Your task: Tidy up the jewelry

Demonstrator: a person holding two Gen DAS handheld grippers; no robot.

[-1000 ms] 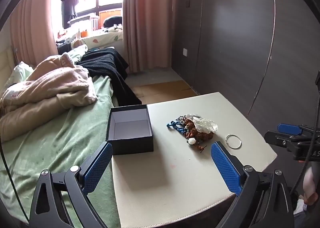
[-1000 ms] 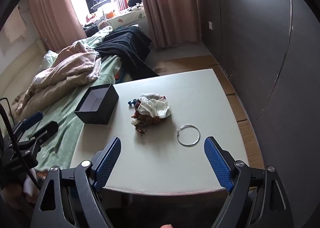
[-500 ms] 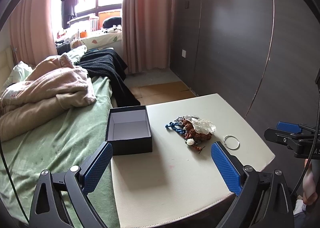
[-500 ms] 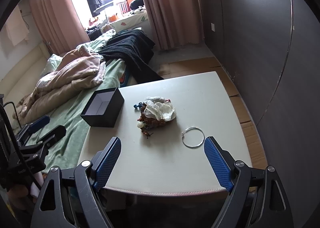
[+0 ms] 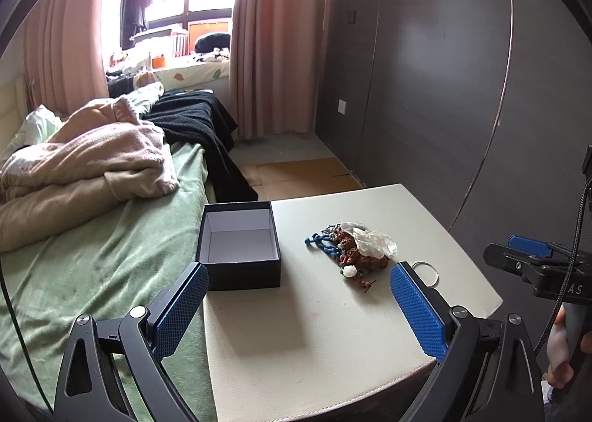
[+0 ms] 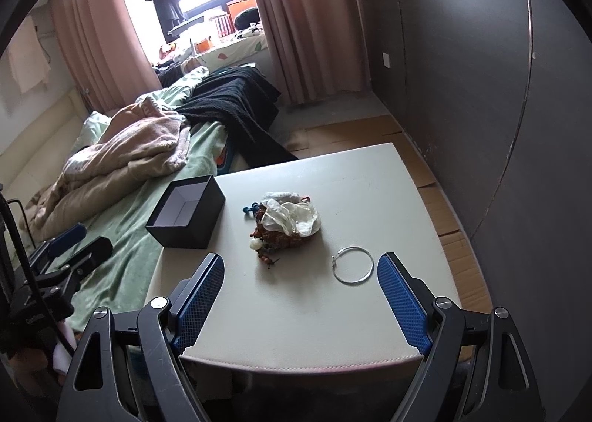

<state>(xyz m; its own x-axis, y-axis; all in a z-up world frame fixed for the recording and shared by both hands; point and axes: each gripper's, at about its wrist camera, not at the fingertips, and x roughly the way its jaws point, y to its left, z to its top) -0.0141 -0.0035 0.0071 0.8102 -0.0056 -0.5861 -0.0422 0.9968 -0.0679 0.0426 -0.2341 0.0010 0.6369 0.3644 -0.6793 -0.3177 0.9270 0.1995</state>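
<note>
An open black box with a pale inside sits at the left edge of a white table; it also shows in the right wrist view. A pile of jewelry with blue and brown beads and a clear bag lies mid-table, also in the right wrist view. A silver ring bracelet lies to its right, also in the left wrist view. My left gripper is open and empty above the table's near part. My right gripper is open and empty, near the bracelet.
A bed with a green sheet, a beige blanket and a black throw lies left of the table. A dark panelled wall stands to the right. Pink curtains and a window are at the back.
Both grippers have drawn back and tilted up a little, so the table and jewelry sit slightly lower in both views. Both stay open and empty. Nothing on the table has moved.
</note>
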